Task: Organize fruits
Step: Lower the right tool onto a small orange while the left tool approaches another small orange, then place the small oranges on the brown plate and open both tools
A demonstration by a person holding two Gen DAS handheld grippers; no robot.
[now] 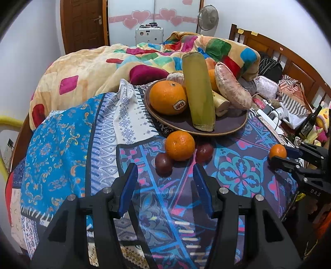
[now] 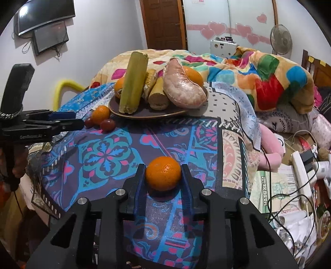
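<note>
A brown plate (image 1: 231,124) on the patterned cloth holds an orange with a sticker (image 1: 168,97), a green cane piece (image 1: 199,91), a pink pomelo segment (image 1: 232,87) and more fruit. In front of it lie an orange (image 1: 179,145) and two dark plums (image 1: 163,164) (image 1: 204,152). My left gripper (image 1: 165,182) is open and empty, just short of them. My right gripper (image 2: 163,178) is shut on a small orange (image 2: 163,173), on the cloth; it also shows in the left wrist view (image 1: 278,151). The plate also shows in the right wrist view (image 2: 144,114).
A colourful quilt (image 1: 103,66) is heaped behind the plate. To the right lie a power strip (image 2: 301,173), cables, papers and a dark bottle (image 1: 309,122). A wooden headboard (image 1: 289,60) stands at the far right, a fan (image 1: 208,18) and a door (image 1: 82,22) behind.
</note>
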